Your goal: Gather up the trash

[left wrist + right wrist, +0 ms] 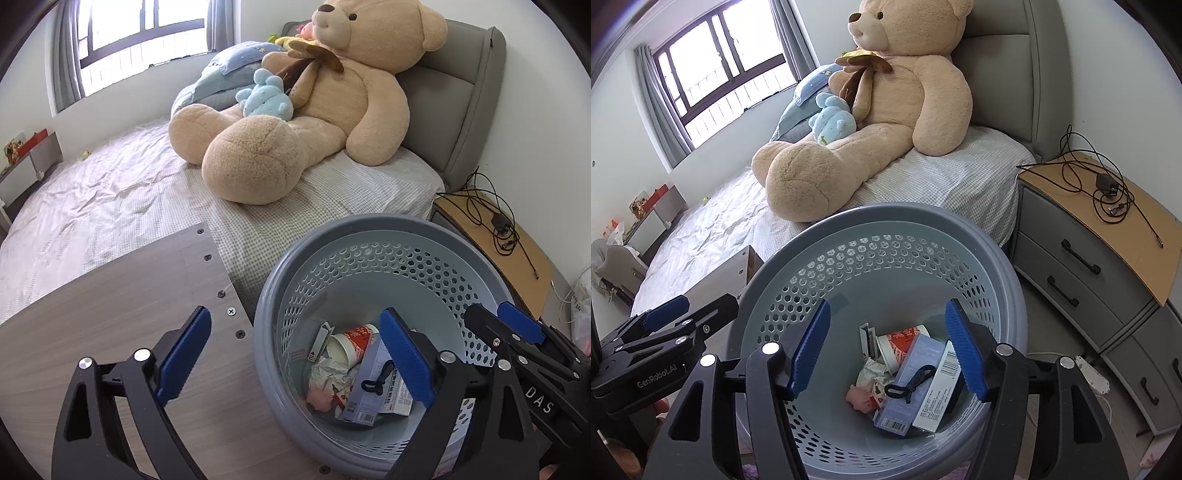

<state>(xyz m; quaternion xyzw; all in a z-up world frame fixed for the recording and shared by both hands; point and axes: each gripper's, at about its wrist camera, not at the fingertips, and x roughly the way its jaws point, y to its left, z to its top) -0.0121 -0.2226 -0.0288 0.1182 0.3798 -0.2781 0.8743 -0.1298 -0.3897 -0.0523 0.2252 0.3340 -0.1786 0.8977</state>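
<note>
A grey-blue perforated basket (pixel 369 221) (pixel 886 210) stands beside the bed. At its bottom lie a red-and-white paper cup (pixel 354 341) (pixel 901 343), a blue-grey box (pixel 373 402) (pixel 912 358) with a black cord on it, crumpled paper (pixel 328 373) (pixel 871 371) and a small pink thing (pixel 319 398) (pixel 860 400). My left gripper (pixel 293 315) (pixel 698 306) hangs over the basket's left rim, wide open and holding nothing. My right gripper (pixel 887 308) (pixel 491 314) hovers above the basket's mouth, open, with nothing between its blue pads.
A wood-grain board (pixel 110 314) lies left of the basket against the bed (pixel 110 192). A big tan teddy bear (pixel 314 110) (pixel 868 122) sits by the headboard. Right of the basket stands a grey nightstand (pixel 1071 266) topped with cardboard and black cables (pixel 1108 188).
</note>
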